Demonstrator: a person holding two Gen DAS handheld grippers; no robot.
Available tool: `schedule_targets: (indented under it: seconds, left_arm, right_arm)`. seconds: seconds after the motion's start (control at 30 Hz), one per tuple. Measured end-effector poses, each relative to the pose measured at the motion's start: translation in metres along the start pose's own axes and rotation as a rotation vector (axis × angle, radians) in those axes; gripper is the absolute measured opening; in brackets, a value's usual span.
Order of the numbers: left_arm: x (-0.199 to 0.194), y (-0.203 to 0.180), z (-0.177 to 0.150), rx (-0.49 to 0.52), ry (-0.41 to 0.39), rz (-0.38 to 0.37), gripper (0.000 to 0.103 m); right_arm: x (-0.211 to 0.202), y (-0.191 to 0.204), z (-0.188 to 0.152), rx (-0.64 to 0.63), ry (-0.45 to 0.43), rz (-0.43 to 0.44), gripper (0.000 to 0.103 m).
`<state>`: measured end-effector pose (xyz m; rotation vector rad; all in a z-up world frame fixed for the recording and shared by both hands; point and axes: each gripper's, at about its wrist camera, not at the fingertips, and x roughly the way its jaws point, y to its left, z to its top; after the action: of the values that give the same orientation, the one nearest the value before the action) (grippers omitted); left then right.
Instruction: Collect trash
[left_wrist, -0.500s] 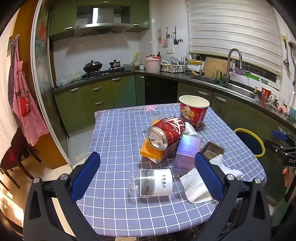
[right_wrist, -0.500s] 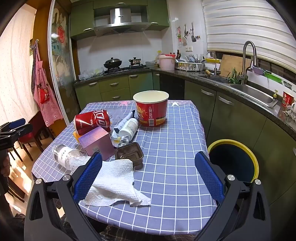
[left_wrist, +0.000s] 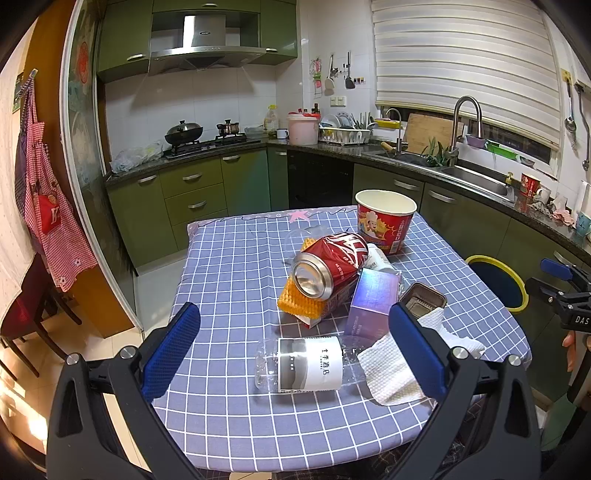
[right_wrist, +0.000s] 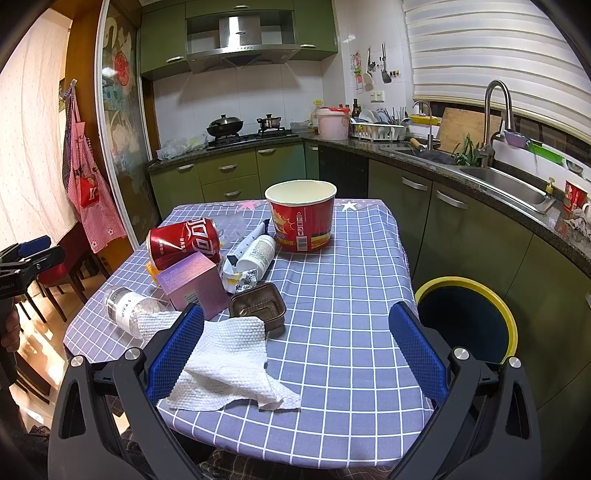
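Both the left gripper (left_wrist: 293, 339) and right gripper (right_wrist: 295, 341) are held wide and empty, and the can (left_wrist: 328, 266), perched at twelve o'clock on the pile, could be knocked rolling off the bench (left_wrist: 229, 266).

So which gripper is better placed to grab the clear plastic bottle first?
Left. The bottle lies on its side between the open left gripper fingers; for the right gripper it sits far left.

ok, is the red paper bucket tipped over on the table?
No, the red paper bucket stands upright with its open mouth facing up; it is the red can that lies on its side.
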<state>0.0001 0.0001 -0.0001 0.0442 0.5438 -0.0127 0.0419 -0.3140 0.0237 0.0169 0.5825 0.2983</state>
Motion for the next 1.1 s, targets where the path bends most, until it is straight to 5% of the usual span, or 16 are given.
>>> schedule_targets:
  seconds: [0.7, 0.93, 1.1]
  left_arm:
    - [0.021, 0.008, 0.014, -0.022, 0.032, 0.005, 0.097]
    - [0.069, 0.03, 0.053, -0.029, 0.028, 0.015, 0.097]
    - [0.116, 0.043, 0.085, -0.045, 0.044, 0.007, 0.097]
  right_arm:
    - [0.016, -0.007, 0.003, 0.011, 0.025, 0.008, 0.099]
    - [0.044, -0.02, 0.037, 0.0, 0.043, -0.009, 0.099]
    - [0.089, -0.034, 0.093, 0.006, 0.104, 0.064, 0.099]
